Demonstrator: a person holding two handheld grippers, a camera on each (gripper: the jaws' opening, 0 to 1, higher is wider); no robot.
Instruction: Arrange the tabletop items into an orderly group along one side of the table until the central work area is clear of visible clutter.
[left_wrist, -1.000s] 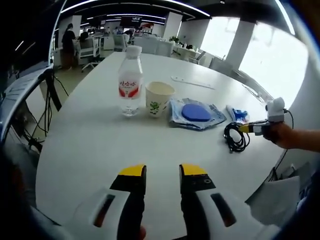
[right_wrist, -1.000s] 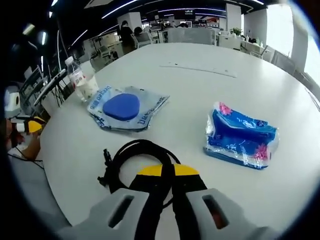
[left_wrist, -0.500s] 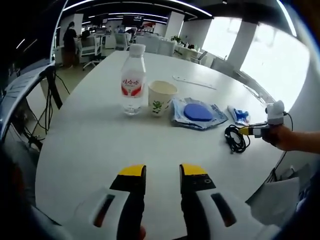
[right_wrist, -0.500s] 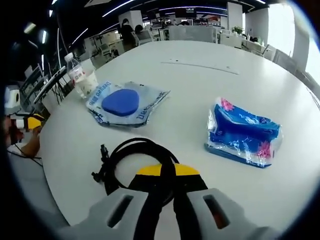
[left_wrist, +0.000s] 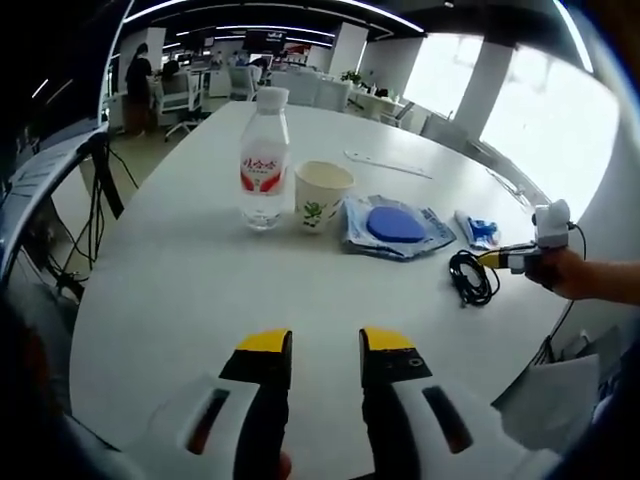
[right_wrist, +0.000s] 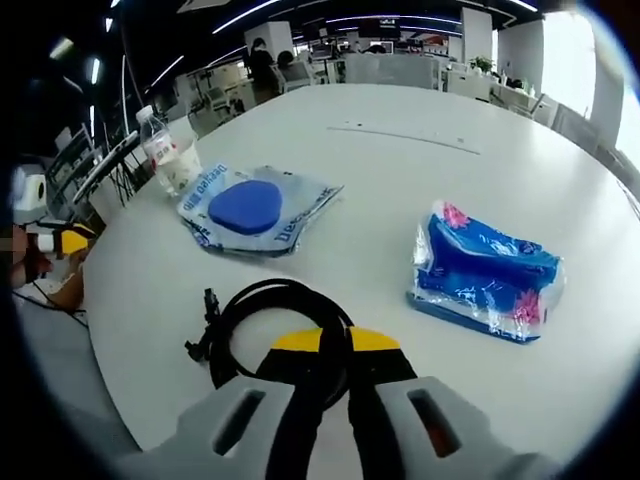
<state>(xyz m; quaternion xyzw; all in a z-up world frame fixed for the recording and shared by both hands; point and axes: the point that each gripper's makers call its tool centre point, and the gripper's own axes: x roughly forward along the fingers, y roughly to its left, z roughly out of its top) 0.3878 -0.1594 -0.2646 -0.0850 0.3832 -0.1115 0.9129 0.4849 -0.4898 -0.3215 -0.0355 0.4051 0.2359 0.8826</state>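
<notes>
Five things lie on the white table (left_wrist: 180, 290), one of each: a coiled black cable, a tissue pack, a clear bag with a blue pad inside, a paper cup and a water bottle.

In the left gripper view, the left gripper (left_wrist: 325, 345) hovers over bare tabletop near the table's edge, its yellow-tipped jaws standing a narrow gap apart with nothing between them. Beyond it the things sit in a rough row across the table: the water bottle (left_wrist: 264, 160), clear with a white cap and a red-and-white label, upright; the paper cup (left_wrist: 322, 196) just beside it, pale with a small green print; then the bag (left_wrist: 392, 226) lying flat; then the tissue pack (left_wrist: 478, 229); and the cable (left_wrist: 472, 277) nearest the table's edge. A hand reaches in from the right with the right gripper (left_wrist: 505, 257) at the cable.

In the right gripper view, the right gripper (right_wrist: 335, 342) has its jaws closed on the cable (right_wrist: 262, 312), whose loop lies on the table just ahead. The tissue pack (right_wrist: 485, 277), blue with pink flower prints in clear wrap, lies near it, well apart from the bag (right_wrist: 255, 208). Farthest are the bottle (right_wrist: 157, 146) and the cup (right_wrist: 182, 165) beside it, small at this range. This view also catches the left gripper (right_wrist: 68, 242) at the table's edge.
</notes>
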